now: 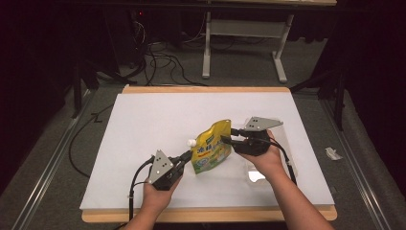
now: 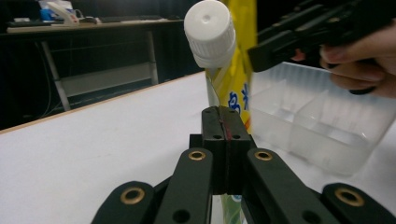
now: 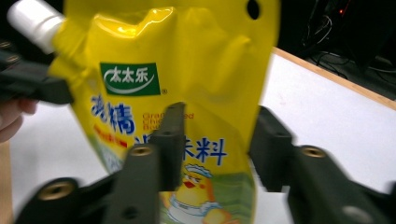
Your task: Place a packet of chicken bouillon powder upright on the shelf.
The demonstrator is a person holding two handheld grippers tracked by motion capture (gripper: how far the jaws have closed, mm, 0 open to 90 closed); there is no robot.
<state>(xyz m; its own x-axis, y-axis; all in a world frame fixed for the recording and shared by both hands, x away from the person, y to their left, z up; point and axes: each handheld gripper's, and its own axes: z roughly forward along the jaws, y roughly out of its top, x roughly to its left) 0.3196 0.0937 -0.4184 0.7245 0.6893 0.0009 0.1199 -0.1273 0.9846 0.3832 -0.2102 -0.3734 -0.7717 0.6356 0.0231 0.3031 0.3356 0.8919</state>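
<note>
1. We had the yellow seasoning pouch point(image 1: 212, 147) standing upright between our two tools, over the white table sheet point(image 1: 143, 124), its long axis vertical and its white screw cap point(image 2: 209, 31) up at the corner on the left gripper's side.
2. Our left gripper point(image 1: 184, 156) had its jaws pressed fully together on the pouch's side edge, just below the spout; in the left gripper view the cap sat directly above and slightly beyond the jaw tips.
3. Our right gripper point(image 3: 217, 140) stood with its jaws well apart, straddling the pouch's opposite edge; the printed face lay straight ahead of it, one jaw in front of the film, and we saw no clamping.
4. A clear compartment tray point(image 2: 322, 126) lay beyond the pouch, beside and under our right hand point(image 1: 263, 155).
5. We judged the right gripper nearer the free edge, so closing there looked like the next move.
</note>
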